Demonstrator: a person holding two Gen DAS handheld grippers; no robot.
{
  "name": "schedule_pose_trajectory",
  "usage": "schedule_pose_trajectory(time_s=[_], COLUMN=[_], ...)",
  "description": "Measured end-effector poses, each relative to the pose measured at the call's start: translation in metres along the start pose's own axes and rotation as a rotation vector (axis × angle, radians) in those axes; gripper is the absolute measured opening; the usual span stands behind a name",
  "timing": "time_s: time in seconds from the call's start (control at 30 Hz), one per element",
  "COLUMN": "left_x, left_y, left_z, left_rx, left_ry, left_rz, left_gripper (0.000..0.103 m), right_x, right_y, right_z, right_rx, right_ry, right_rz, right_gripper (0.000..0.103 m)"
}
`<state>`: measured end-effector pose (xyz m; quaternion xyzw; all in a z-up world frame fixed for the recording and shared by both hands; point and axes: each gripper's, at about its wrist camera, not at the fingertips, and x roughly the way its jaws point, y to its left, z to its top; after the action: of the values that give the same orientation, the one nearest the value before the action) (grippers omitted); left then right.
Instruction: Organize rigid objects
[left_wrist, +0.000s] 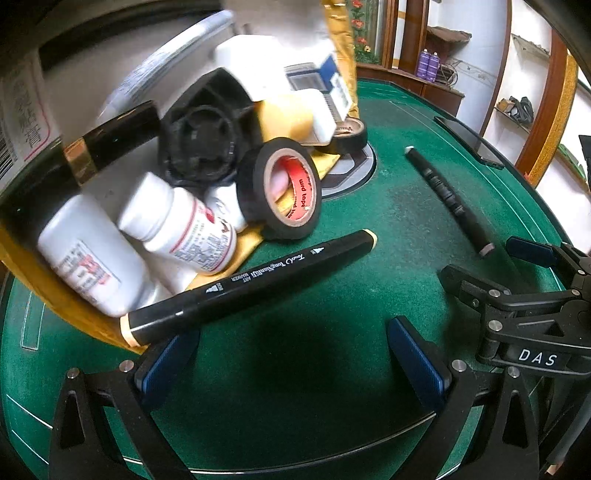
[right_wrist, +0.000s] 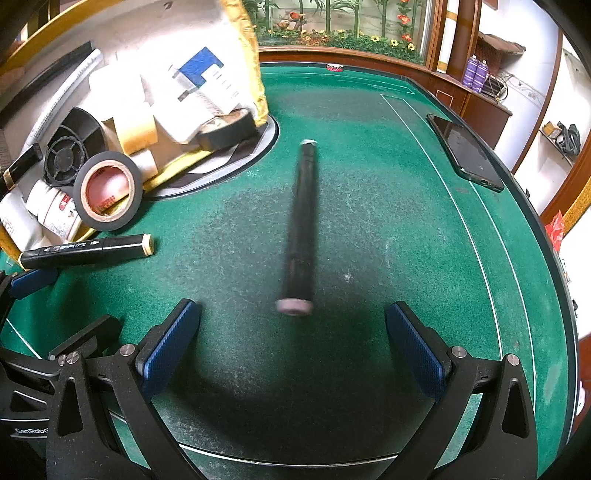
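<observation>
A black art marker (left_wrist: 251, 282) with cream ends lies on the green felt table (left_wrist: 332, 288), just ahead of my open, empty left gripper (left_wrist: 291, 354); it also shows in the right wrist view (right_wrist: 86, 251). A thin black pen (right_wrist: 301, 225) with a pink end lies straight ahead of my open, empty right gripper (right_wrist: 291, 343); it shows in the left wrist view (left_wrist: 448, 197) too. A black tape roll (left_wrist: 279, 188) leans on a yellow envelope (left_wrist: 66, 295) holding white bottles (left_wrist: 181, 229) and boxes.
A second tape roll (right_wrist: 227, 129) and a black round part (right_wrist: 70, 147) lie in the pile at the left. A dark phone (right_wrist: 465, 151) lies near the table's right edge. My right gripper shows in the left wrist view (left_wrist: 524, 291).
</observation>
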<state>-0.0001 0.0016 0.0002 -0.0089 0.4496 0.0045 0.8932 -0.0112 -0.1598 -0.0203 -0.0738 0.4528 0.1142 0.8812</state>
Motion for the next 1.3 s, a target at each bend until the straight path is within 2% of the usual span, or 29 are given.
schedule_pose_trajectory(time_s=[0.93,1.1,1.3], left_x=[-0.016,-0.010,-0.005], left_y=[0.009,0.019,0.011], left_z=[0.000,-0.005,-0.001], left_rx=[0.001,0.001,0.002], left_ry=[0.005,0.005,0.006], left_rz=[-0.005,-0.008,-0.005], left_gripper=[0.103,0.103,0.103], right_x=[0.001,0.002,0.002], right_y=[-0.001,-0.002,-0.002], right_z=[0.001,0.001,0.002], right_rx=[0.000,0.000,0.000], right_ry=[-0.001,0.000,0.000], right_rz=[-0.002,-0.002,-0.003], right_gripper=[0.103,0.103,0.103])
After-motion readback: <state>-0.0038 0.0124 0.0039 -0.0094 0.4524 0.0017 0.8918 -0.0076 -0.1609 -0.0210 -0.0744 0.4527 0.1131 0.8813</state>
